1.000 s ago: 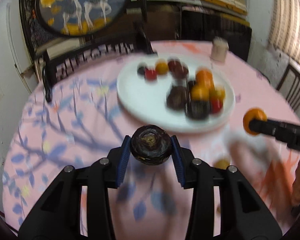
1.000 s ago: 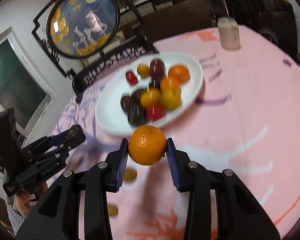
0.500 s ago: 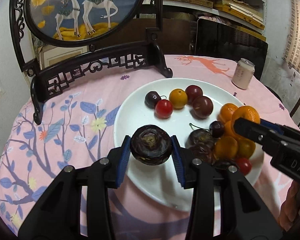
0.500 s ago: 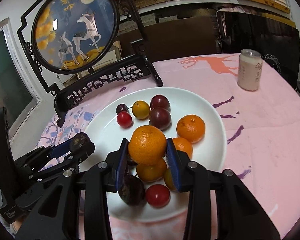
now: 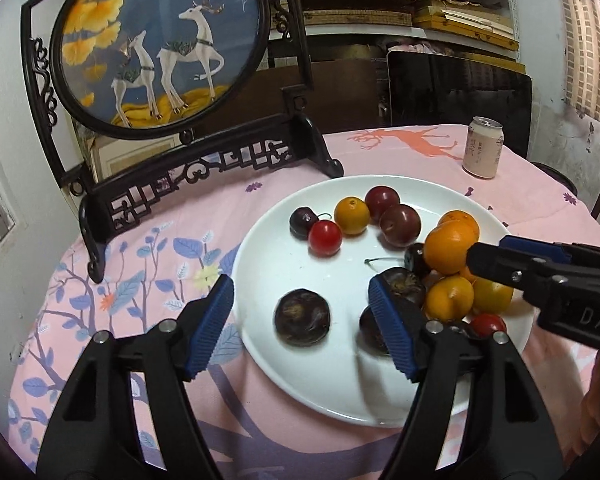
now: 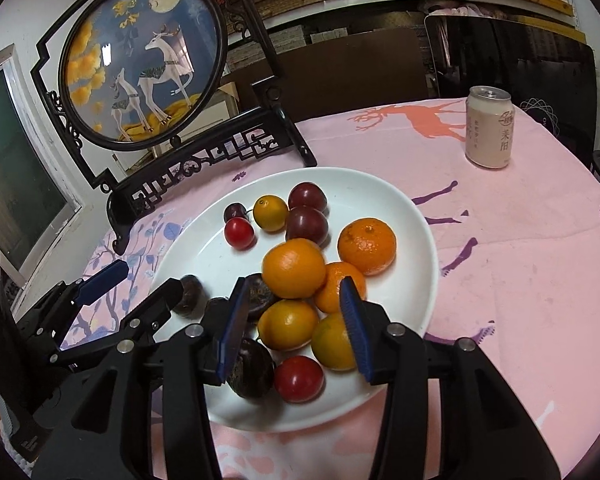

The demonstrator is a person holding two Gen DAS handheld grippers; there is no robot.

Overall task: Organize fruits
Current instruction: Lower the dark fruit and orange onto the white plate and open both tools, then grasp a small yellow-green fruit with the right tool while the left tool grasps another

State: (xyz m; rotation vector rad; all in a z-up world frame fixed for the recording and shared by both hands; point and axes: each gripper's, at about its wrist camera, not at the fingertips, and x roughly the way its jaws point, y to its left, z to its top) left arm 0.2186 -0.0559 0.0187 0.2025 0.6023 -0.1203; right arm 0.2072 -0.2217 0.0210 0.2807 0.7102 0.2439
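Note:
A white plate on the pink tablecloth holds several fruits: oranges, plums, cherry tomatoes and dark passion fruits. My left gripper is open over the plate's near left part; a dark passion fruit lies on the plate between its fingers, free of both pads. My right gripper is open over the fruit pile; an orange rests on top of the pile just beyond its fingertips. The right gripper also shows in the left wrist view.
A carved black stand with a round deer painting stands behind the plate on the left. A pale drink can stands at the back right. Dark chairs sit beyond the table's far edge.
Both grippers have opened. The left one let the passion fruit down onto the plate; the right one let the orange onto the pile. Before that both moved in over the plate.

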